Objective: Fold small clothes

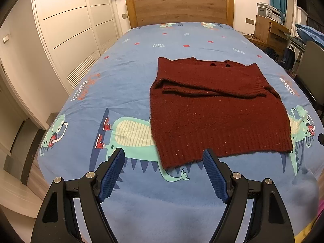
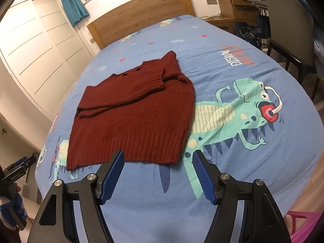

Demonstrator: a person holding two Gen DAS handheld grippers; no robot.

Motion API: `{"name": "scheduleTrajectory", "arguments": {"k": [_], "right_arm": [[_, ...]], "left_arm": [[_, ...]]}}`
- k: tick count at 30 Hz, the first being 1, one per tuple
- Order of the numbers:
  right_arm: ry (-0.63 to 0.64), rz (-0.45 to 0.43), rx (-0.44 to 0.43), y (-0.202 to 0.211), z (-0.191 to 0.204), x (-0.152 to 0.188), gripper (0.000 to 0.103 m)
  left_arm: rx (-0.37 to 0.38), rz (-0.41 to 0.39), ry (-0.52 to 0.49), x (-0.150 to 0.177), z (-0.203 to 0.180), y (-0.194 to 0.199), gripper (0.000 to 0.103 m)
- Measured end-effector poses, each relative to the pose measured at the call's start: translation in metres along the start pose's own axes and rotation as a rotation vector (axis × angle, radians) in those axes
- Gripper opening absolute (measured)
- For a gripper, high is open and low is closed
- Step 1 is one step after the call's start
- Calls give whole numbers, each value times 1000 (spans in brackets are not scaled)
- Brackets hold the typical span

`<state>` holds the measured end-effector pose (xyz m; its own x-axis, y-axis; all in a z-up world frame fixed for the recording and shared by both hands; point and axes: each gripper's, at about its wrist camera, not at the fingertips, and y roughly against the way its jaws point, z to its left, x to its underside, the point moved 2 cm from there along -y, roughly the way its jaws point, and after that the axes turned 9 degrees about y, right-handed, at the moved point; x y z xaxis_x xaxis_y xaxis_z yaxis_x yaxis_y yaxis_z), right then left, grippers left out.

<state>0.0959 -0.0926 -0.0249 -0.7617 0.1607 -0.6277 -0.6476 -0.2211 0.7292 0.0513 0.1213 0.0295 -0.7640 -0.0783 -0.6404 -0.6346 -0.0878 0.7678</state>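
Note:
A dark red knitted sweater [image 1: 214,109] lies flat on the blue dinosaur-print bedsheet [image 1: 125,64], collar toward the headboard, both sleeves folded across its chest. It also shows in the right wrist view [image 2: 137,113]. My left gripper [image 1: 164,156] is open and empty, just in front of the sweater's ribbed hem at its near left corner. My right gripper [image 2: 157,158] is open and empty, just in front of the hem toward its right corner. The left gripper shows at the far left of the right wrist view [image 2: 18,170].
A wooden headboard [image 1: 179,8] stands at the far end. White wardrobe doors [image 1: 68,32] run along the left. A grey chair [image 2: 287,30], a wooden desk [image 2: 235,4] and bags stand to the right. A pink object [image 2: 303,220] is at the bed's near right.

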Motion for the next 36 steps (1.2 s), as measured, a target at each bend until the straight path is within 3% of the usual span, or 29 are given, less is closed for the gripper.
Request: {"name": "scheduleTrajectory", "arguments": {"k": [36], "right_arm": [[-38,109,22,-56,-24,1,71]], "left_arm": [[-14,136,22,0,1,-74,79]]}}
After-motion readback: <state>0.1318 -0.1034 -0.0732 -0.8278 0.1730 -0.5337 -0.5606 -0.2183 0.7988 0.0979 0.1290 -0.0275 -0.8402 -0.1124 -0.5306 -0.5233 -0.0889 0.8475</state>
